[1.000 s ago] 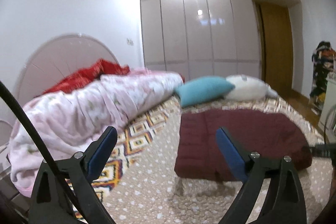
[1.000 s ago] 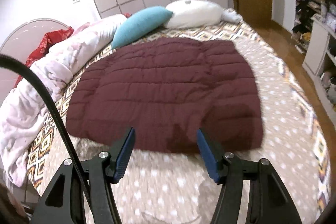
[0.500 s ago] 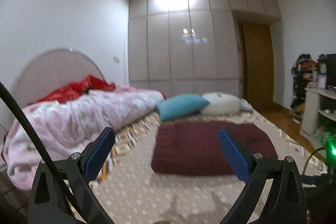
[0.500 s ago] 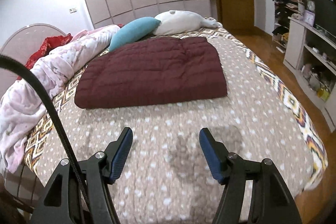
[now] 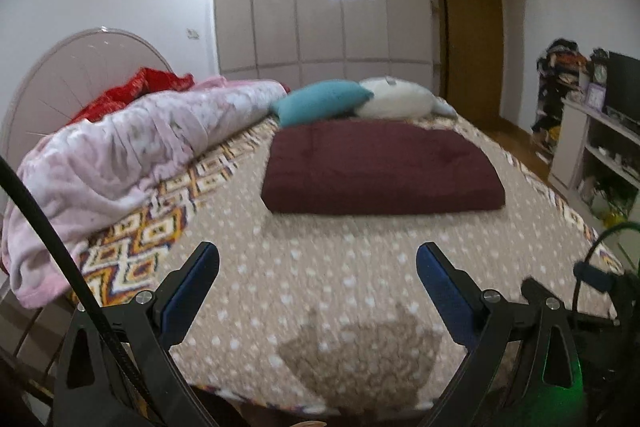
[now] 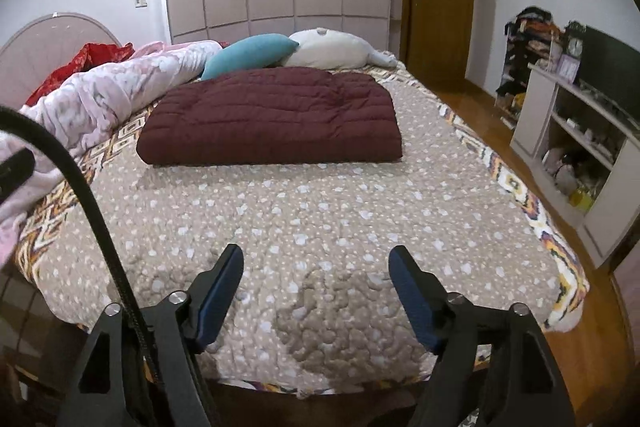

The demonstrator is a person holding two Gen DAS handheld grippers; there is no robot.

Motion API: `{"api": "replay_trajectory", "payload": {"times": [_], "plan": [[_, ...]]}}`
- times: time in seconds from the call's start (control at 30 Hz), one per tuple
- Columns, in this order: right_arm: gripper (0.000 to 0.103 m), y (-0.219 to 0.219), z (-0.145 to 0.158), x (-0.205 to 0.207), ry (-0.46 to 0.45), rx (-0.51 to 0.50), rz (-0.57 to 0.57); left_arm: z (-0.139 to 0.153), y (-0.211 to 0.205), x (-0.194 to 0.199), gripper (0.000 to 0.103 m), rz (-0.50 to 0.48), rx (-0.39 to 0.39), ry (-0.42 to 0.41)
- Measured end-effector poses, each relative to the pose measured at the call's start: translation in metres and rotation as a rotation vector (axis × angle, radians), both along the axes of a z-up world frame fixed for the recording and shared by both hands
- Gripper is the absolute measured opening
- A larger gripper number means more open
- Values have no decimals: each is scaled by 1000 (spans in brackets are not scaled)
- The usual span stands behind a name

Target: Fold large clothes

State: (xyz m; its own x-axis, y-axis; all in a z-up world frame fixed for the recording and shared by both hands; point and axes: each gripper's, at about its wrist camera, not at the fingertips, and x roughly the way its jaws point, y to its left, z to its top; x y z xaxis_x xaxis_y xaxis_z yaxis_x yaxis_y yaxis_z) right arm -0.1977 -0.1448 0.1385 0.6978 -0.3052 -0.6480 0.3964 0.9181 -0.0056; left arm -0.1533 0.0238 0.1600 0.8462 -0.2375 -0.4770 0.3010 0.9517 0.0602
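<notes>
You are standing at the foot of a bed [image 6: 320,227] covered in a tan spotted quilt, looking along it with a gripper in each hand. Your left gripper [image 5: 318,287] has its blue-padded fingers spread wide and holds nothing. Your right gripper [image 6: 316,291] is spread the same way, also empty. Both hover over the near end of the quilt.

The maroon quilted jacket [image 6: 272,119] lies straight ahead of both grippers, well apart from them, on the far half of the bed. It is already a thick, flat, roughly rectangular bundle, and looks folded. Its long axis runs across the bed, side to side, with its near long edge facing you.

In the right wrist view the bundle sits slightly left of centre; in the left wrist view it sits slightly right of centre. So it lies between your two hands, and neither hand looks clearly nearer.

Just behind it are a teal pillow [image 6: 248,55] and a white pillow [image 6: 332,51]. A rumpled pink blanket [image 5: 132,147] runs along the bed's left side, near the jacket's left end but apart from it.

To touch the bundle again, you would likely reach forward with both hands.
</notes>
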Motion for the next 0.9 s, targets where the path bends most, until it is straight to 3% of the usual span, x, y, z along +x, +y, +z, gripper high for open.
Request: {"api": "replay_trajectory", "payload": {"times": [0.2, 0.6, 0.9], "plan": [[81, 0, -4, 2, 12, -35, -33, -12, -5, 1, 98, -21, 14, 46], [81, 5, -13, 5, 59, -30, -40, -22, -1, 12, 98, -61, -34, 183], [81, 7, -13, 6, 59, -33, -45, -27, -4, 14, 98, -63, -18, 198]]}}
